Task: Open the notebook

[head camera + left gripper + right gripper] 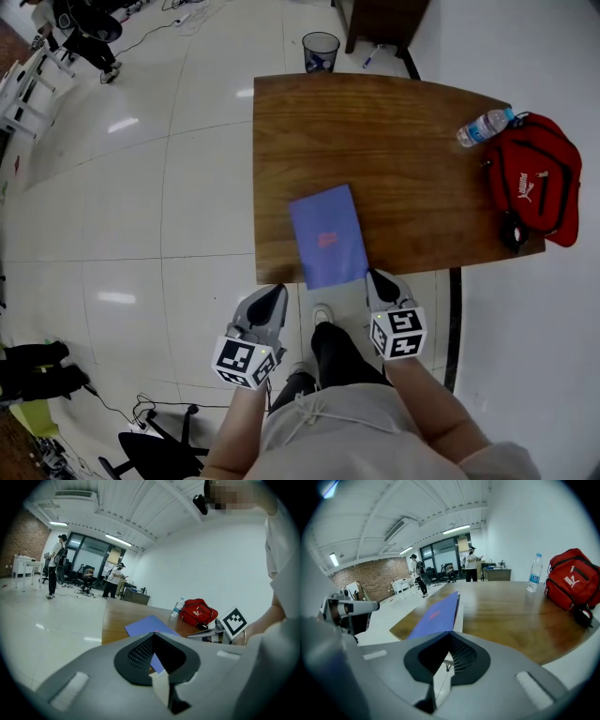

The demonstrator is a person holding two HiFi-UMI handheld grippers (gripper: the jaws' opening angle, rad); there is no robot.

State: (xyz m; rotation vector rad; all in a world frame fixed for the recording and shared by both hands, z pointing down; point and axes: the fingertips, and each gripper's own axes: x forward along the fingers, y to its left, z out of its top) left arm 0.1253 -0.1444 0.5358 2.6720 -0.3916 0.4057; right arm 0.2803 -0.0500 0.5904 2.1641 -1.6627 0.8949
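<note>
Starting at the left, my left gripper [274, 292] hangs off the near edge of the desk [394, 131], just beside the notebook's near left corner. Its own view shows the fingers [137, 651] drawn together at the tips with nothing between them. The notebook [327, 235] lies closed and flat, blue cover up, its near end jutting past the wood toward me. My right gripper [375, 277] sits just beside the near right corner, fingers likewise together and empty. I judge the opening not yet begun; this is the approach. The next move, as I read it, calls for working one tip under the cover alone at the overhanging end, with the other gripper ready to pin the pages. I cannot tell whether the right tip actually touches the corner, since the gripper's own body covers that spot. A pale strip along the notebook's right side may be page edges, so I guess the spine is on the left. The small red mark on the cover is too blurred to read. Far right, a water bottle [485, 126] and a red bag [536, 178] sit well apart from the work.
</note>
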